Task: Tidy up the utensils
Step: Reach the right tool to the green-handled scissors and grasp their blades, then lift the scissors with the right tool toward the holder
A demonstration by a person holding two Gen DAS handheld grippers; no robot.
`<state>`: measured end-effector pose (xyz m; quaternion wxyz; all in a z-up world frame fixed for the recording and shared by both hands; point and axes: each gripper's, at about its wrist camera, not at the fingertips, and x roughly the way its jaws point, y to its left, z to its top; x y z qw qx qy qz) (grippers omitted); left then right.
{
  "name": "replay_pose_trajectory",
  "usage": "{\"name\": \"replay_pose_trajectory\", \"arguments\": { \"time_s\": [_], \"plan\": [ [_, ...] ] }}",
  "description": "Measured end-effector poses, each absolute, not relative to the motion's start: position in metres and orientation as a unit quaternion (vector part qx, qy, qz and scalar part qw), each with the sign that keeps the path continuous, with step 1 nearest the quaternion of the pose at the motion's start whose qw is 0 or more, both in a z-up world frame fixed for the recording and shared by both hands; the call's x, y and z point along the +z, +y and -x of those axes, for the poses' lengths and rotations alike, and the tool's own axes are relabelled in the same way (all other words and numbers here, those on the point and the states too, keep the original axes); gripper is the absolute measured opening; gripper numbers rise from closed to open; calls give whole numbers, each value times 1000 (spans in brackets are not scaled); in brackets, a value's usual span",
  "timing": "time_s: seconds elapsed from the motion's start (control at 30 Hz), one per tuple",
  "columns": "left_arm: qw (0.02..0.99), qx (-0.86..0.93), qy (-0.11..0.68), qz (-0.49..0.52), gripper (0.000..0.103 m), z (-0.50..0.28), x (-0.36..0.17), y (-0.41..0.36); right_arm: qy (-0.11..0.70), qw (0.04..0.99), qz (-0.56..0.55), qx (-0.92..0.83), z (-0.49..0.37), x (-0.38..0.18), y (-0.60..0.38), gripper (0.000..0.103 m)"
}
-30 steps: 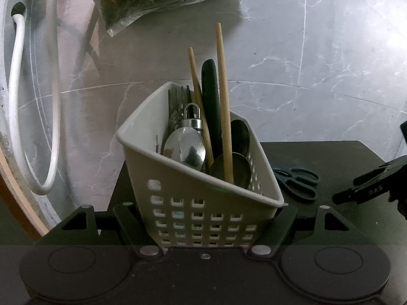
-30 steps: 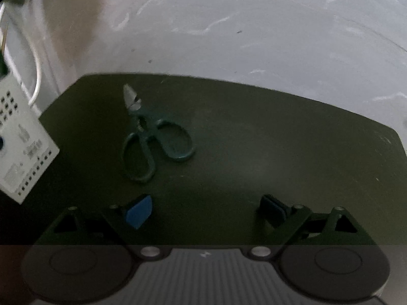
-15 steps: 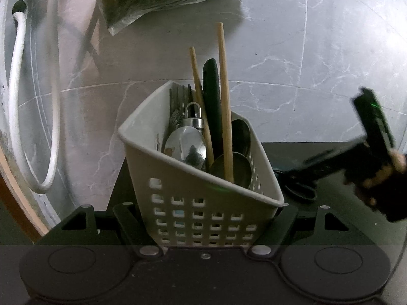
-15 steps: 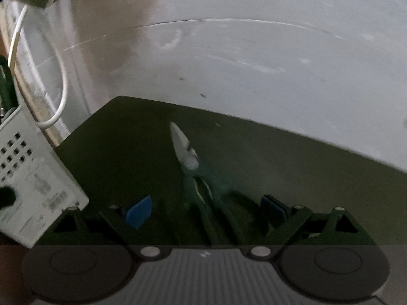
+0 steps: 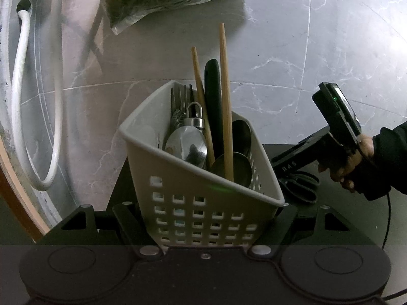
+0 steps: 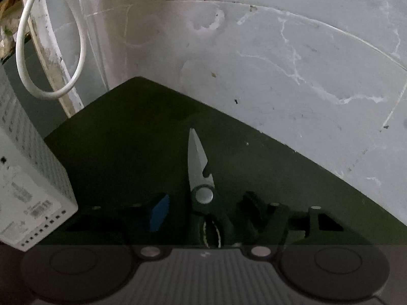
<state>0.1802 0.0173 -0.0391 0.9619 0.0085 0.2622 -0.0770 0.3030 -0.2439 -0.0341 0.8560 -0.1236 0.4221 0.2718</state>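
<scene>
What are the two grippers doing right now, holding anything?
Left gripper: closed on the white caddy, one finger on each side.
Right gripper: open, fingers either side of the scissors, not yet gripping.

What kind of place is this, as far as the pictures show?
Probably a home kitchen or utility corner: a white caddy full of spoons, forks and chopsticks, kitchen scissors on a dark mat, marble-look tiles, and a white hose.

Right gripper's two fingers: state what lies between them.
The scissors lie between the right gripper's open fingers, blade pointing forward over the dark mat, in the right wrist view.
</scene>
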Motion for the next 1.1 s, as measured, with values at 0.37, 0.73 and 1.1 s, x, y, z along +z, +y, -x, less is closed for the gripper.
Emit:
{"name": "replay_pose_trajectory", "arguments": {
  "time_s": [0.37,0.73,1.1],
  "plan": [
    [962,-79,263,-6,78,-181,-39,18,435,848,140,268,-304,-27,-238,29],
    [962,-81,261,-6,78,-182,-40,19,424,867,84,249,-276,-24,-263,29],
    [962,-84,260,-7,78,-184,-40,20,352,907,14,229,-228,-2,-294,28]
  ]
}}
